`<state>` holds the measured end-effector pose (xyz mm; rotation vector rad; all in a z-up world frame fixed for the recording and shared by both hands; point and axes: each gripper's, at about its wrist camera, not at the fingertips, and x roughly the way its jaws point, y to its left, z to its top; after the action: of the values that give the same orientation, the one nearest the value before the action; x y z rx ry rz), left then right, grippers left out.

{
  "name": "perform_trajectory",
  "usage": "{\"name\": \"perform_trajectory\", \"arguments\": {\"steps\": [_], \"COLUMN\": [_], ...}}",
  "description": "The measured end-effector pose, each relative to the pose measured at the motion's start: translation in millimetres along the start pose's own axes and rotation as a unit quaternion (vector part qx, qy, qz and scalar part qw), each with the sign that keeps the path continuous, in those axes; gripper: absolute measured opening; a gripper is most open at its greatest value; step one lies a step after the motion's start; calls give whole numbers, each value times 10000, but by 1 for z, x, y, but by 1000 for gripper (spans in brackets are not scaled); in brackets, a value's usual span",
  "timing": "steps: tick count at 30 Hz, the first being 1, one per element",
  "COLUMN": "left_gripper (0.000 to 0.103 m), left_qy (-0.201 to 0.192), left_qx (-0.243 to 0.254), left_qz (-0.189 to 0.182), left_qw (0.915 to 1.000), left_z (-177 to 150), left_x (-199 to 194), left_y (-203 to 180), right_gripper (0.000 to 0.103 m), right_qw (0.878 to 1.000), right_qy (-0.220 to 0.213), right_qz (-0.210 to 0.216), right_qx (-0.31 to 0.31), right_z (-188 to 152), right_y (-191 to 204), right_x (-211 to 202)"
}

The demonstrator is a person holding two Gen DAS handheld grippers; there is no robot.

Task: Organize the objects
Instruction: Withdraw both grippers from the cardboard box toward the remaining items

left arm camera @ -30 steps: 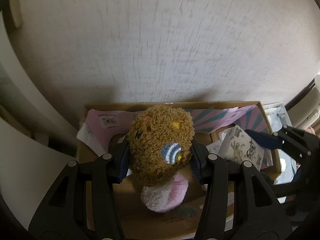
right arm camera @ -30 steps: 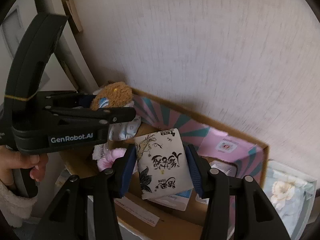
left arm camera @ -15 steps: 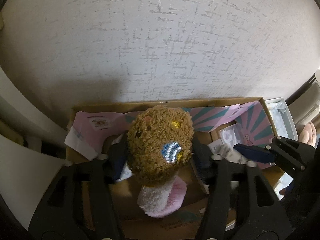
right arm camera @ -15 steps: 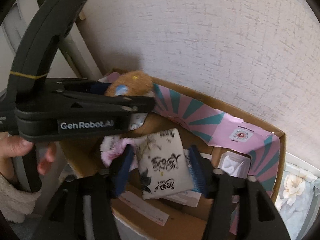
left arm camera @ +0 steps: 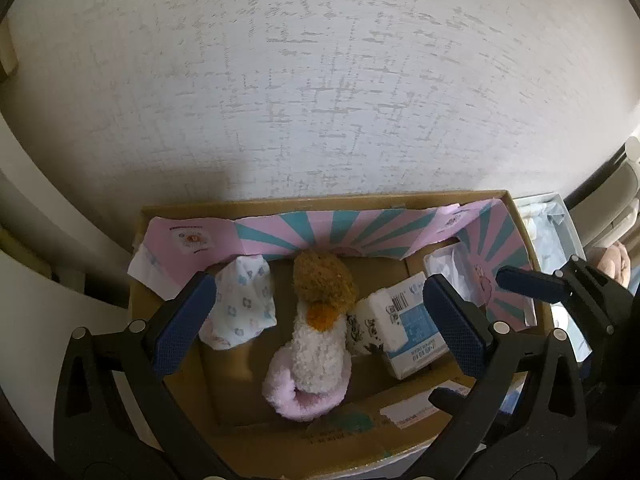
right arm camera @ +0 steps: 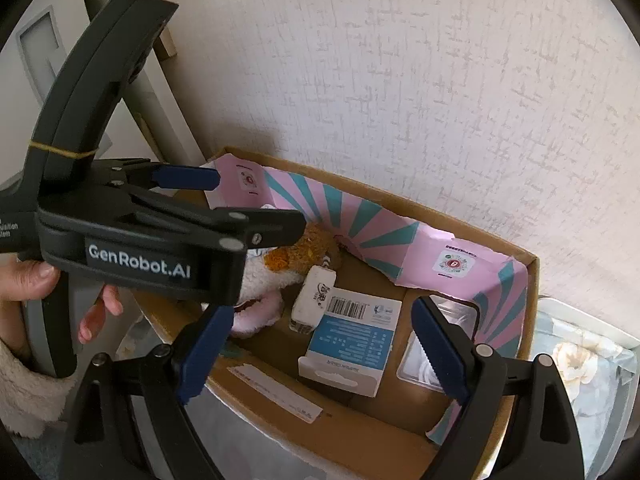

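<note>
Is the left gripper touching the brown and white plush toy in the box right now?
Apart. In the left wrist view the open left gripper shows clear gaps between both blue pads and the brown and white plush toy.

Cardboard box (left arm camera: pixel 516 220) set against wall (left arm camera: pixel 320 80). Inside: plush toy (left arm camera: pixel 316 320) at centre; cloth piece (left arm camera: pixel 240 304) just left of it; snack packet (left arm camera: pixel 366 330) touching its right side; carton (left arm camera: pixel 412 328) right of packet. Clear tray (right arm camera: pixel 436 344) in right end. Printed liner (left arm camera: pixel 340 232) folded along back wall. Bin (right arm camera: pixel 592 360) beside box, right.
</note>
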<state>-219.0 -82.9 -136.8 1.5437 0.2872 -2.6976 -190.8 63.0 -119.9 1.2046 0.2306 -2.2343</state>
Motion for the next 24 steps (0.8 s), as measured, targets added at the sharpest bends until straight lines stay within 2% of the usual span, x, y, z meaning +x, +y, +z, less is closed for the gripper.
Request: {"name": "perform_trajectory", "arguments": {"steps": [6, 14, 24], "left_gripper": [103, 103, 103], "left_qy": [-78, -318, -823], "left_qx": [16, -131, -264], "left_qz": [54, -25, 174], "left_qw": [10000, 9994, 9961], "left_z": [-7, -6, -20], "left_x": [-3, -67, -138], "left_y": [-14, -3, -23], "right_gripper": [88, 88, 88], "right_qw": [9999, 9997, 9981], "right_qy": [8, -205, -534], "right_qz": [52, 53, 44], "right_qx": [86, -98, -317], "right_z": [8, 11, 5], "right_y": [-2, 5, 1], "right_x": [-5, -34, -82]}}
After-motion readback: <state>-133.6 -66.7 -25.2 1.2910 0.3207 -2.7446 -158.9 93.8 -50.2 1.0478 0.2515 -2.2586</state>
